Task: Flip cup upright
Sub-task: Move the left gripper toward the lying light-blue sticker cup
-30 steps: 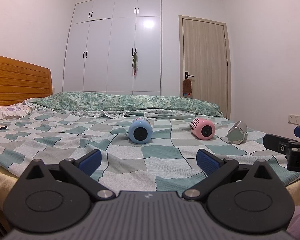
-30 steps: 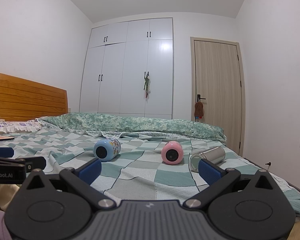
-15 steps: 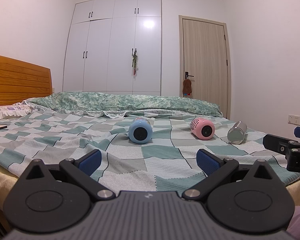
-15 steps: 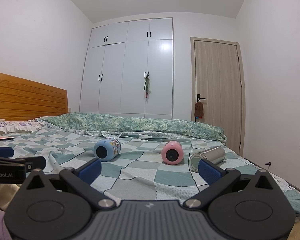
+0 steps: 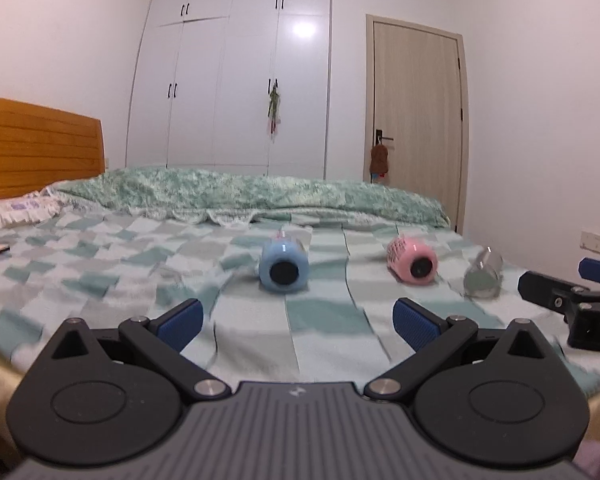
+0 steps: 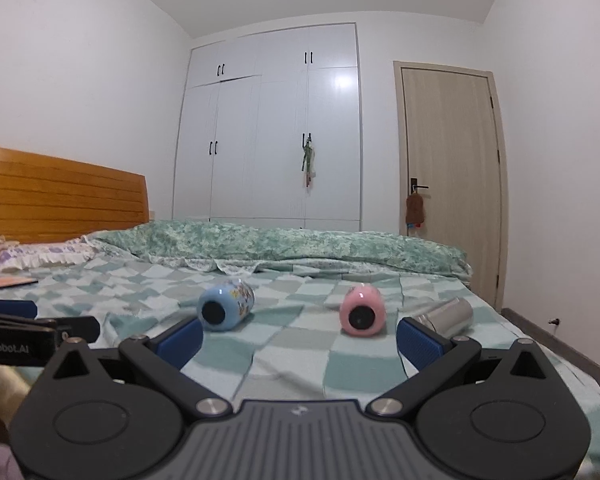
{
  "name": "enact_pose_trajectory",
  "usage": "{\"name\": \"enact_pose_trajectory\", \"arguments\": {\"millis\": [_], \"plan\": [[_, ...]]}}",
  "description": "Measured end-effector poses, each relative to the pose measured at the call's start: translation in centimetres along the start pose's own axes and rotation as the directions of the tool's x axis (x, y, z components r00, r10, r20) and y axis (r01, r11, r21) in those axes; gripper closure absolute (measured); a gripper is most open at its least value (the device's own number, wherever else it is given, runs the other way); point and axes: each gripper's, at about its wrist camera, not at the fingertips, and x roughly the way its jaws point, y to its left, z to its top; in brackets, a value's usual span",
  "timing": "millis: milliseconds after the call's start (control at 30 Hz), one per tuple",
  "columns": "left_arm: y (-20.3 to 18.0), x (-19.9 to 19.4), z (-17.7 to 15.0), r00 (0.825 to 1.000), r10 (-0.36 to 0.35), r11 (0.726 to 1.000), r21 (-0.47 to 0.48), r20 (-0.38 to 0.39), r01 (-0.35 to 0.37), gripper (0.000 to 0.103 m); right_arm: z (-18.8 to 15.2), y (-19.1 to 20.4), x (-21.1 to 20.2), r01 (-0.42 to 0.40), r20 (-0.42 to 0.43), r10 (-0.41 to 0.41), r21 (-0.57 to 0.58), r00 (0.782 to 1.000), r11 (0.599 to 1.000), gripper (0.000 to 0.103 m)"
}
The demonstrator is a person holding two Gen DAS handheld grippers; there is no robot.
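Observation:
Three cups lie on their sides on the checked bedspread: a blue cup (image 5: 283, 266) (image 6: 225, 309), a pink cup (image 5: 412, 260) (image 6: 362, 310) and a steel cup (image 5: 482, 275) (image 6: 446, 313) at the right. My left gripper (image 5: 298, 326) is open and empty, low over the near bed edge, well short of the blue cup. My right gripper (image 6: 298, 340) is open and empty, also short of the cups. Each gripper shows at the edge of the other's view, the right one (image 5: 568, 300) and the left one (image 6: 28, 338).
A folded green quilt (image 5: 260, 196) lies along the far side of the bed. A wooden headboard (image 6: 60, 192) and a pillow (image 6: 40, 258) are at the left. White wardrobes (image 6: 268, 128) and a closed door (image 6: 452, 184) stand behind.
Both grippers have moved forward and slightly up over the bed edge; the cups look nearer. The left wrist view is blurred by motion. The cups have not moved.

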Motion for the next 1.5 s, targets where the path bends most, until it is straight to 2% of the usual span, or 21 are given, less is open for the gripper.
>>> {"name": "enact_pose_trajectory", "arguments": {"millis": [267,500,667,900,1133,1367,1500], "plan": [[0.2,6.6,5.6,0.999,0.033,0.999,0.013,-0.03,-0.033,0.0,4.3,-1.3,8.1,-0.018,0.013,0.019,-0.024,1.0,1.0,0.0],[0.2,14.2,8.5,0.991,0.041,0.999,0.023,-0.128,-0.038,0.0,5.8,-2.6,16.3,-0.043,-0.027,0.042,-0.028,0.999,0.999,0.0],[0.3,20.6,9.9,0.97,0.066,0.998,0.038,-0.234,-0.058,0.0,5.9,-3.4,22.0,-0.049,-0.065,0.048,-0.016,0.997,0.999,0.0],[1.7,29.5,11.1,0.91,0.038,0.999,-0.019,-0.412,-0.05,0.0,5.1,-3.8,29.5,-0.076,-0.12,0.071,-0.043,0.99,0.996,0.0],[1.3,36.7,10.2,0.836,0.068,0.998,0.037,-0.545,-0.057,0.0,3.9,-3.9,35.3,-0.093,-0.179,0.077,-0.079,0.981,0.993,0.0],[1.3,41.6,8.7,0.761,0.088,0.996,0.053,-0.643,-0.07,0.0,3.1,-3.0,40.1,-0.118,-0.245,0.085,-0.123,0.966,0.985,0.0],[1.7,43.2,7.8,0.719,0.068,0.997,0.034,-0.692,-0.062,0.0,2.4,-2.6,41.3,-0.123,-0.265,0.082,-0.141,0.961,0.982,0.0]]}}
